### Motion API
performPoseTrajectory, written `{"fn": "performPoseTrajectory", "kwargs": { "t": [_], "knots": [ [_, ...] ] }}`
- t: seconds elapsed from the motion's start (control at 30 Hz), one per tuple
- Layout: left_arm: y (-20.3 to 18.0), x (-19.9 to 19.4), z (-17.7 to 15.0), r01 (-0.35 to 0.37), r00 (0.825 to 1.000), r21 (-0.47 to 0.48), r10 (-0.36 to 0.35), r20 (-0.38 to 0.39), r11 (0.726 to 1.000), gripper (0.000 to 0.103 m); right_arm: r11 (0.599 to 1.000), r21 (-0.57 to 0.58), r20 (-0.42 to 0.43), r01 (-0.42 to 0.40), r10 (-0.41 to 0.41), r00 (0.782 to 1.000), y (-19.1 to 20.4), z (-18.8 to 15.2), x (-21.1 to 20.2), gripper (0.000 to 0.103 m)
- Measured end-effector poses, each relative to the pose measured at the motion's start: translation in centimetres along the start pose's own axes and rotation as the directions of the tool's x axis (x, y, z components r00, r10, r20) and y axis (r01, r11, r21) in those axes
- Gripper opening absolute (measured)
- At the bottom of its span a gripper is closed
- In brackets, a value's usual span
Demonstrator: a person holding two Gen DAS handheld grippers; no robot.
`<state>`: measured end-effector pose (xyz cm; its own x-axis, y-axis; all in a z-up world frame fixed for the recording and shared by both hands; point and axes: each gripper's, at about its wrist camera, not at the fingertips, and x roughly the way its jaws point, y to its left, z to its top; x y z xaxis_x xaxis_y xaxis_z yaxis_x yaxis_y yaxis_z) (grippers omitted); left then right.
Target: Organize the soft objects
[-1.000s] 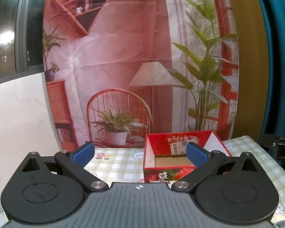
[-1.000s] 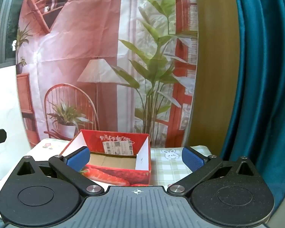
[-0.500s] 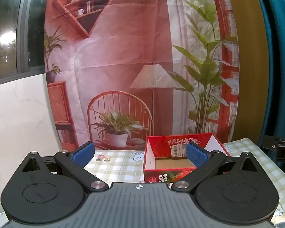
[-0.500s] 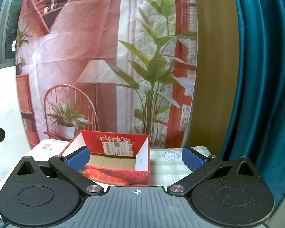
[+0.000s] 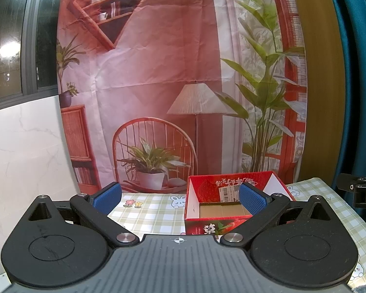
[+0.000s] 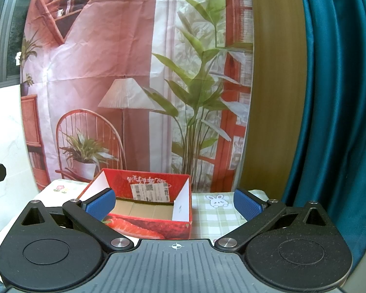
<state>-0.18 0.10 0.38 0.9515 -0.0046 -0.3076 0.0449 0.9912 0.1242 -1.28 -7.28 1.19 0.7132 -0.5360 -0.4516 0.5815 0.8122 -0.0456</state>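
Both grippers held spread wide, nothing between their pads, facing a red carton on the checked cloth.

In the left wrist view the left gripper (image 5: pixel 180 196) fills the lower frame, jaws wide apart; the red box (image 5: pixel 234 206) sits lower right of centre, cardboard floor bare. In the right wrist view the right gripper (image 6: pixel 173 201) is equally spread, with the box (image 6: pixel 144 207) lower left of centre on the tablecloth (image 6: pixel 214 216). A grey fuzzy scrap (image 5: pixel 362 289) peeks in at the left view's bottom right corner; what it is I cannot tell.
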Motion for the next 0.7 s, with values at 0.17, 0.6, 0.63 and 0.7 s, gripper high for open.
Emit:
{"fn": "performPoseTrajectory", "kwargs": {
  "t": [0.17,0.6,0.63,0.7],
  "knots": [
    [-0.04,0.0,-0.02,0.0,1.0,0.0,0.0,0.0,1.0,0.103,1.0,-0.001,0.001,0.0,0.0,1.0,0.1,-0.11,-0.01,0.103],
    [-0.25,-0.09,-0.16,0.003,1.0,0.003,-0.003,0.0,1.0,0.103,1.0,-0.001,0.002,0.0,0.0,1.0,0.02,-0.03,-0.19,0.103],
    [-0.25,-0.08,-0.16,0.004,1.0,0.003,-0.004,0.0,1.0,0.103,1.0,-0.001,0.002,-0.001,0.001,1.0,0.02,-0.03,-0.2,0.103],
    [-0.31,-0.11,-0.21,0.005,1.0,0.003,-0.005,0.001,1.0,0.103,1.0,-0.001,0.001,-0.001,0.001,1.0,0.01,-0.01,-0.21,0.103]
  ]
}}
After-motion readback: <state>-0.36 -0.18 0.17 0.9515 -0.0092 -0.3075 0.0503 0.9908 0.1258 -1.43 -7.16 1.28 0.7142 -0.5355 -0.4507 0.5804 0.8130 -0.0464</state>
